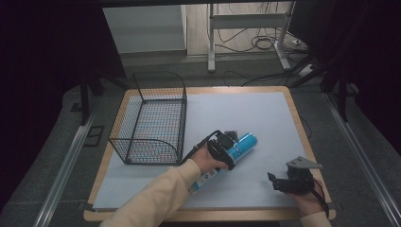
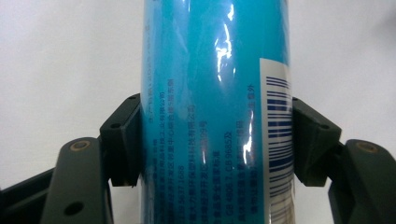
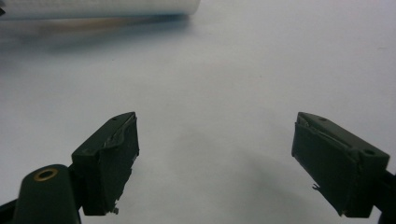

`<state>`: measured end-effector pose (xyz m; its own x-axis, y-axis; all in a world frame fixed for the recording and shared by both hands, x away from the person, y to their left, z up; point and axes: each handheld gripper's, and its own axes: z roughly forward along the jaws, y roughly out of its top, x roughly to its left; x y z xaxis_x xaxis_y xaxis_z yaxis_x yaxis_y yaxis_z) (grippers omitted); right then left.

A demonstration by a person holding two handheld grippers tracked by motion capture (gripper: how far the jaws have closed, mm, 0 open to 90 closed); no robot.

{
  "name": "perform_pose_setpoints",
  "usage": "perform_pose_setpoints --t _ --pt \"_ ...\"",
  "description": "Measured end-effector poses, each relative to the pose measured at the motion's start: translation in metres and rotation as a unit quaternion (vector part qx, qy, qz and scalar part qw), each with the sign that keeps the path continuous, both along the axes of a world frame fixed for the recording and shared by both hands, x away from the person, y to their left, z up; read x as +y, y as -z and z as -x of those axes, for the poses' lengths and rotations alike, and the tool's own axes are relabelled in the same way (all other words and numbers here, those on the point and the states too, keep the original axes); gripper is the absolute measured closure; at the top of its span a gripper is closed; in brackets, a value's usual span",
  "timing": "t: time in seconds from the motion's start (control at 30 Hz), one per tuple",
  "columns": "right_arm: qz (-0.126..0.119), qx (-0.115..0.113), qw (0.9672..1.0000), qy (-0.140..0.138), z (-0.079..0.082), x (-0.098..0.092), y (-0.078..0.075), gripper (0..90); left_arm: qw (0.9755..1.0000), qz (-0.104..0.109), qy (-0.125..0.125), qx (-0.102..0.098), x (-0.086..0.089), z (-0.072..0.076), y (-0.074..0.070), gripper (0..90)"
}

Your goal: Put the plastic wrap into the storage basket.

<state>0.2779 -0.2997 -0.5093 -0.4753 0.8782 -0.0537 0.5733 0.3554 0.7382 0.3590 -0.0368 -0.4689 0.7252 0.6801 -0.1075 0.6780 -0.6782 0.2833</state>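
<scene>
Left hand-held gripper (image 2: 215, 140) pinching blue can (image 2: 215, 93); right hand-held gripper (image 3: 215, 154) spread above white mat (image 3: 224, 70).

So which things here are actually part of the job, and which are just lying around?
Likely in play:
- blue can, clamped by the left gripper
- wire basket, empty, beside it
- right gripper, open, idle

Just there:
- white mat
- floor cables

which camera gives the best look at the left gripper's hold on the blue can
The left gripper view: both jaws press the sides of the blue can. The high view shows the left gripper across it from above. The right gripper view catches one blurred edge.
</scene>
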Motion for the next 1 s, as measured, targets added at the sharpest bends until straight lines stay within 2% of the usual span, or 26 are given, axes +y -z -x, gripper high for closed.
perform_pose_setpoints --t 0.3,0.57,1.0 --pt "0.000 -0.002 1.0000 0.002 0.000 -0.001 0.000 15.3 0.9999 0.007 -0.005 -0.009 0.006 0.000 -0.009 31.3" --pt "0.002 -0.002 1.0000 0.002 0.000 0.000 0.000 15.3 0.9998 0.002 0.004 -0.017 0.010 0.000 -0.018 31.2" --pt "0.002 -0.002 1.0000 0.003 0.000 -0.001 0.000 15.4 0.9998 0.004 -0.002 -0.022 0.021 -0.003 -0.029 31.3"
